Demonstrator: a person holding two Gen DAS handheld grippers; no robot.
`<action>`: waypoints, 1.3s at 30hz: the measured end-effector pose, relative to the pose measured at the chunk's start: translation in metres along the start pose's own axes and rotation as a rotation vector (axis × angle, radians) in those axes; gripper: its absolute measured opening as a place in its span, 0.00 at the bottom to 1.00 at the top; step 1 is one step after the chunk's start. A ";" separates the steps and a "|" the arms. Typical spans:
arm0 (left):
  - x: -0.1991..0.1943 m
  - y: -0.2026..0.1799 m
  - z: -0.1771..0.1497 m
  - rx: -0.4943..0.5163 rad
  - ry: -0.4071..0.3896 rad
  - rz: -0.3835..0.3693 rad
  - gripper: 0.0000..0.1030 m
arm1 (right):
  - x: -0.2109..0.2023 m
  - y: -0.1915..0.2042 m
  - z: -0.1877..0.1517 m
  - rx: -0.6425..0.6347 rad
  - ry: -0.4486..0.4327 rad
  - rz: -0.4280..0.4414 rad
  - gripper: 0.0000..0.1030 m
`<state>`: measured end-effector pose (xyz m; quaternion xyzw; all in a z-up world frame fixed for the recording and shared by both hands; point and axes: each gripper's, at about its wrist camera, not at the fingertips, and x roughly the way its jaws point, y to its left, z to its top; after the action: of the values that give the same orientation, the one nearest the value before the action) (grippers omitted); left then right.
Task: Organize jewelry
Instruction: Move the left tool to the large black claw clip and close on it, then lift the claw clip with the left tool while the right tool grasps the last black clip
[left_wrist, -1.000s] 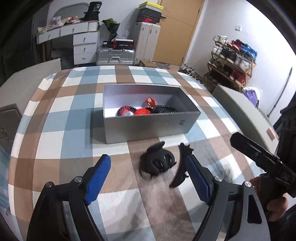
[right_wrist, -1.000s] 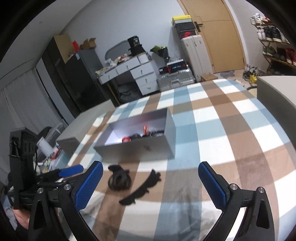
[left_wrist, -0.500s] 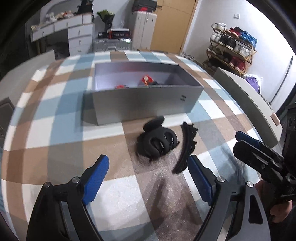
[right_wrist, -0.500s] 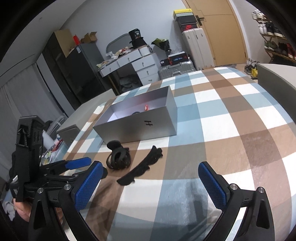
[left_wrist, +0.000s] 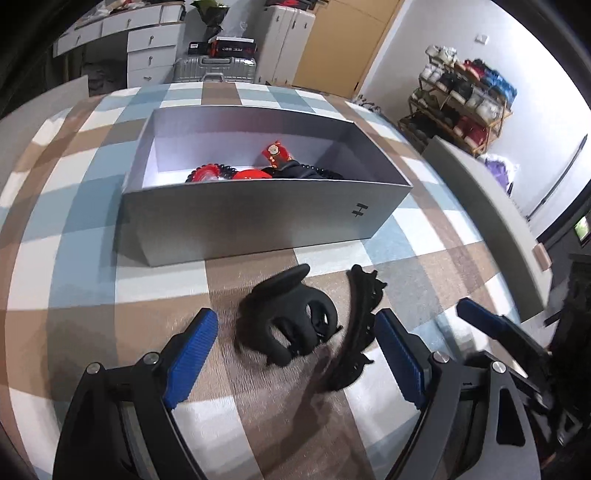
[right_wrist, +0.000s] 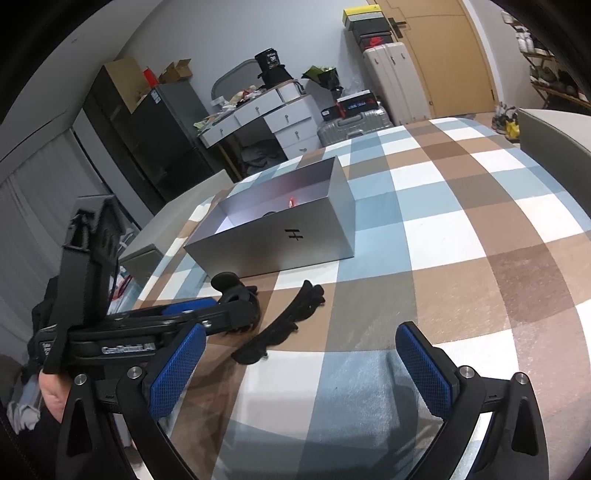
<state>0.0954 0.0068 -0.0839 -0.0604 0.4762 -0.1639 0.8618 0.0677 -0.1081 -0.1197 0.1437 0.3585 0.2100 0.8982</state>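
A black claw hair clip (left_wrist: 286, 319) lies on the checked cloth in front of a grey open box (left_wrist: 258, 218). A long black curved hair clip (left_wrist: 356, 328) lies just to its right. My left gripper (left_wrist: 291, 356) is open, its blue pads on either side of the claw clip, not touching it. My right gripper (right_wrist: 301, 365) is open and empty, above the cloth to the right of the long clip (right_wrist: 284, 323). The box (right_wrist: 280, 236) holds red and black hair pieces (left_wrist: 258, 170).
The table has a blue, brown and white checked cloth (right_wrist: 461, 236). A grey bench (left_wrist: 484, 206) runs along its right side. Drawers, suitcases and a shoe rack stand behind the table.
My left gripper has moved forward and down, so the claw clip now sits between its open pads. My right gripper has dropped lower and closer to the left one.
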 end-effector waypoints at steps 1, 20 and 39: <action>0.001 0.000 0.001 0.003 0.003 0.007 0.81 | 0.000 -0.001 0.000 0.004 0.000 -0.009 1.00; -0.002 0.013 0.002 -0.031 0.031 -0.086 0.42 | -0.003 -0.015 0.005 0.077 -0.001 -0.017 1.00; -0.044 0.038 -0.014 -0.078 -0.085 -0.057 0.42 | 0.030 0.008 0.013 0.032 0.140 -0.013 1.00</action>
<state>0.0705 0.0582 -0.0662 -0.1144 0.4435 -0.1670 0.8731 0.0942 -0.0881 -0.1246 0.1406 0.4247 0.2078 0.8699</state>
